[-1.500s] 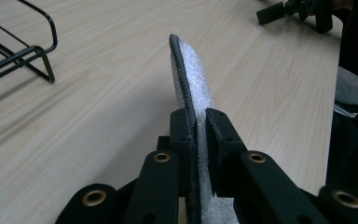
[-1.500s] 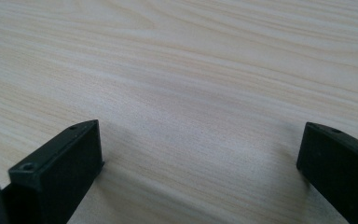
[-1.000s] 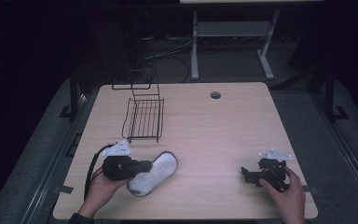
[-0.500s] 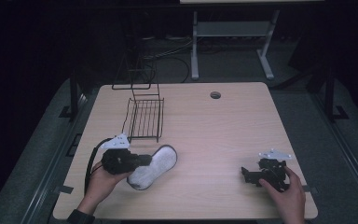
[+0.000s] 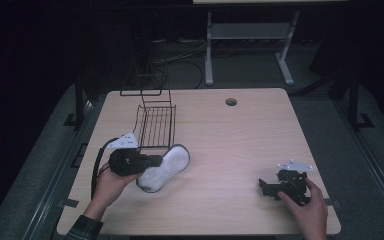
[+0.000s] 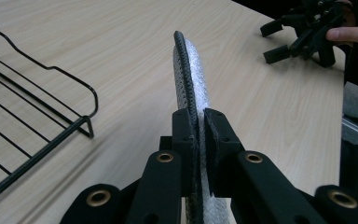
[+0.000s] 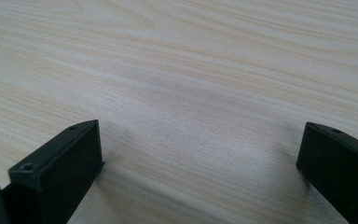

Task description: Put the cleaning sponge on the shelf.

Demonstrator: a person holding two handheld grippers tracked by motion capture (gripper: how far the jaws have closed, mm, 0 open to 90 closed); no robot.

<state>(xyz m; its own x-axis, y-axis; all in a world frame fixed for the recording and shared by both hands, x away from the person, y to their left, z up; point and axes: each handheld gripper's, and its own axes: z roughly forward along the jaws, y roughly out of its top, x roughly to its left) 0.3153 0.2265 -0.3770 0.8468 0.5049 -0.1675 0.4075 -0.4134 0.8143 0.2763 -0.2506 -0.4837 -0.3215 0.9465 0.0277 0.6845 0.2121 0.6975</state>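
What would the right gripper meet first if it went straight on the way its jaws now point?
Probably nothing soon: the right gripper, jaws open, points across bare table toward the slipper held by the left gripper. The slipper looks like the first thing, though depth is unclear.

My left claw (image 6: 196, 122) is matt black plastic with brass-looking rings at its joints. It pinches a white slipper sole (image 6: 192, 77), fleecy cloth with a dark woven edge. The table (image 5: 240, 140) is pale wood grain, smooth and faintly shiny. Far left, the rack (image 5: 156, 125) is thin black wire.
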